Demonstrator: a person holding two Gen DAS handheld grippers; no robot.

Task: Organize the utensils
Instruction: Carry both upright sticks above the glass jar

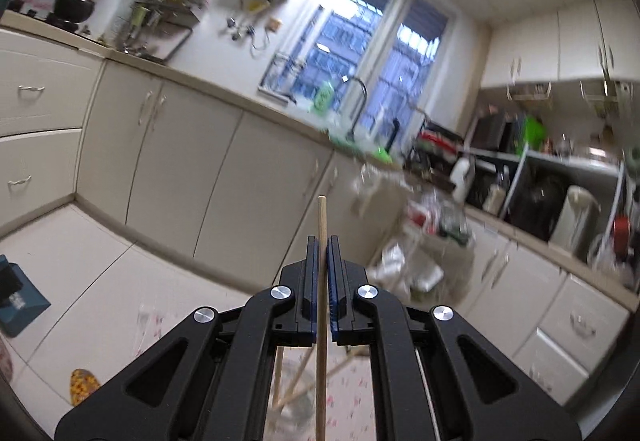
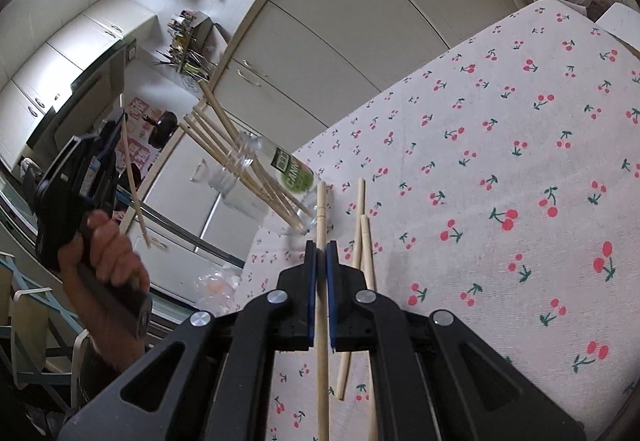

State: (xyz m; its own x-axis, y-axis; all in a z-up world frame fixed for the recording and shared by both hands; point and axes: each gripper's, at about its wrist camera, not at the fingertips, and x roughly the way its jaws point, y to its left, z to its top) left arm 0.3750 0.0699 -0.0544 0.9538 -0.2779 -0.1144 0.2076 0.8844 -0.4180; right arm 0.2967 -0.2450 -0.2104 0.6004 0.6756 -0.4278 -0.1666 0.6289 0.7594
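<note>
My left gripper [image 1: 323, 239] is shut on a wooden chopstick [image 1: 321, 217] that sticks out past its tips, raised above the floor and facing the kitchen cabinets. In the right wrist view the left gripper [image 2: 116, 129] shows at the left, held by a hand [image 2: 108, 249], with its thin chopstick [image 2: 134, 177] slanting through it. My right gripper [image 2: 320, 245] is shut on another chopstick [image 2: 321, 201] just above the cherry-print tablecloth [image 2: 500, 161]. A clear glass jar [image 2: 276, 181] with a green label holds several chopsticks. Two loose chopsticks [image 2: 362, 233] lie on the cloth beside my right fingers.
Beige cabinets [image 1: 180, 161] line the wall under a counter with a faucet [image 1: 360, 101] and window. A cluttered shelf [image 1: 540, 181] stands at the right. A chair [image 2: 28, 321] sits at the table's left. A plastic wrapper [image 2: 216, 285] lies at the cloth's edge.
</note>
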